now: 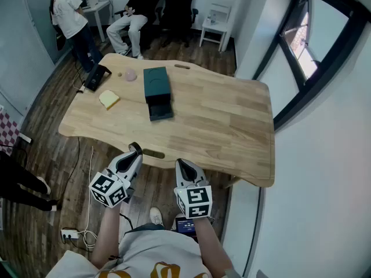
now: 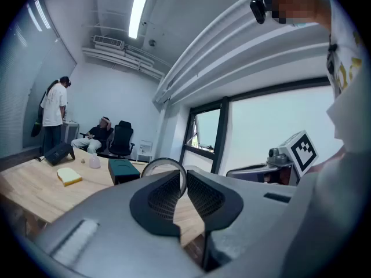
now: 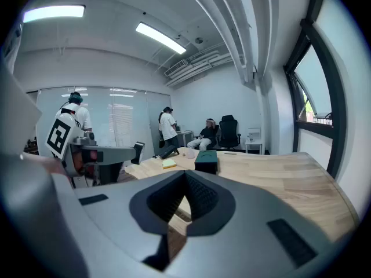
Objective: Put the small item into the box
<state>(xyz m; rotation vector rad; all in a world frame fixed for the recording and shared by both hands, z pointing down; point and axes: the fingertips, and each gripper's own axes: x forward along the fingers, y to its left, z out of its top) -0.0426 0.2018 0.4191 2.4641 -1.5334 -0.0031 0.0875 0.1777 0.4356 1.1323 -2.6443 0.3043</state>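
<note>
A dark green box [image 1: 157, 91] lies on the wooden table [image 1: 232, 114], left of centre; it also shows as the box [image 2: 124, 169] and the box [image 3: 206, 160]. A yellow block [image 1: 109, 99] and a small pink item [image 1: 130, 75] sit to its left. Both grippers hover off the table's near edge, well short of the box. My left gripper [image 1: 134, 150] is shut, and in the left gripper view a thin ring [image 2: 152, 165] is pinched at the tips of the left gripper [image 2: 184, 175]. My right gripper [image 1: 180, 164] is shut with nothing in it, as the right gripper [image 3: 185, 175] shows.
A black device [image 1: 97, 77] lies at the table's far left corner. Several people [image 1: 69, 16] and office chairs [image 1: 177, 7] are beyond the table's far end. A window wall [image 1: 313, 51] runs along the right. Cables and a power strip [image 1: 71, 234] lie on the floor.
</note>
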